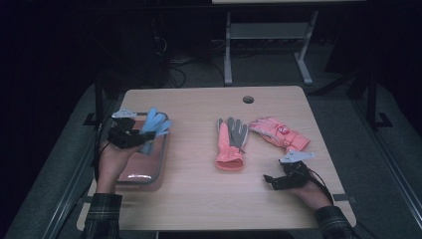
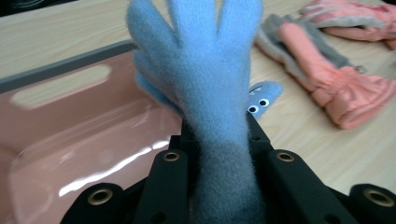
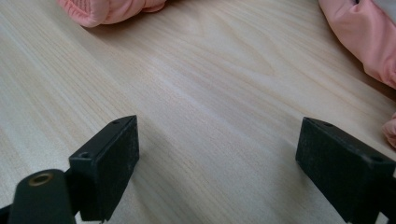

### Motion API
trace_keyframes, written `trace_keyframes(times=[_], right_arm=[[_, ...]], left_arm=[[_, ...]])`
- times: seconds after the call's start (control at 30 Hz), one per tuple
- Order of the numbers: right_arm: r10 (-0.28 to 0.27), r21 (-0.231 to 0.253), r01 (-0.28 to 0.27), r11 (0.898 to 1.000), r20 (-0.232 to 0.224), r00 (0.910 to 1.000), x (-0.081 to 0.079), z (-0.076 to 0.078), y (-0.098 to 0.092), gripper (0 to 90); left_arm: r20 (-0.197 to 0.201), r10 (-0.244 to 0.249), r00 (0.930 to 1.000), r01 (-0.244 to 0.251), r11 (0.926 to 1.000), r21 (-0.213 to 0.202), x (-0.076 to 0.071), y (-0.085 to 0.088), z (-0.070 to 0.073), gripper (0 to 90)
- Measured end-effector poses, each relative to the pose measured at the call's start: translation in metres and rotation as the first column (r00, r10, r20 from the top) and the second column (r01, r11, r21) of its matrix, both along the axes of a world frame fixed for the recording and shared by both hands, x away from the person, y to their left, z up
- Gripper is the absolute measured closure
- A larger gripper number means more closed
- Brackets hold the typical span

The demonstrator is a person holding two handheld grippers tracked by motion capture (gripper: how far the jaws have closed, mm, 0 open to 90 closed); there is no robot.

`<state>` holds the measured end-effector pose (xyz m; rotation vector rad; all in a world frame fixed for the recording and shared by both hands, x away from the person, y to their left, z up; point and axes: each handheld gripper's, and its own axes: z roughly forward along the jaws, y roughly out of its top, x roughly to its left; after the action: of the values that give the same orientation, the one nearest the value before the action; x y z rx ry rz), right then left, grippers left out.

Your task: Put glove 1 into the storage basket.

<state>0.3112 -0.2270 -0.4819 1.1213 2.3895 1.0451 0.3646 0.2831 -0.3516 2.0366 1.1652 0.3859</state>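
Jaws, left gripper (image 2: 219, 140): pressed in on the cuff of a light-blue knit glove (image 2: 205, 70), pinching it from both sides so the fingers stand up and fan ahead of the pads. A second blue piece with small googly eyes (image 2: 261, 95) peeks out just behind the held one; whether it is the glove's mate or part of it cannot be told. The cuff grip likely keeps the glove flat and hanging free for placing.

Beneath and beside these jaws: pink tray (image 2: 70, 121) with a grey rim, glossy inside, nothing seen lying in it. In the high view the left gripper (image 1: 130, 135) holds the blue glove (image 1: 155, 127) over the tray's (image 1: 144, 178) far end, so the tray appears to be the collecting place.

Jaws, right gripper (image 3: 219, 163): spread wide, nothing between them, bare counter (image 3: 210, 84) ahead. In the high view the right gripper (image 1: 284, 180) rests low at the counter's (image 1: 199, 199) near edge, probably parked while the other hand works.

Beyond the right jaws: pink-and-grey ski glove (image 1: 230, 144), palm up, cuff toward the person; just beside it, toward the far right, its pink mate (image 1: 278, 133), lying slantwise. Both lie well apart from the tray, presumably awaiting sorting.
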Motion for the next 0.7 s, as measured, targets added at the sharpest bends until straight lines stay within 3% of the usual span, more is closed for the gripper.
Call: trace_keyframes(times=[0.37, 0.47, 0.7], right_arm=[[0.000, 0.001, 0.000, 1.000, -0.003, 1.0000, 0.000, 0.000, 0.000, 12.8], [0.001, 0.001, -0.001, 1.000, -0.003, 1.0000, 0.000, 0.000, 0.000, 12.8], [0.004, 0.001, -0.003, 1.000, -0.004, 1.0000, 0.001, 0.000, 0.001, 12.9]], left_arm=[[-0.047, 0.129, 0.9906, -0.129, 0.9917, 0.010, 0.008, 0.037, -0.022, 75.6], [-0.062, 0.145, 0.9876, -0.145, 0.9895, 0.004, 0.011, 0.042, -0.032, 75.4], [-0.112, 0.170, 0.9791, -0.167, 0.9854, 0.033, 0.019, 0.048, -0.050, 75.0]])
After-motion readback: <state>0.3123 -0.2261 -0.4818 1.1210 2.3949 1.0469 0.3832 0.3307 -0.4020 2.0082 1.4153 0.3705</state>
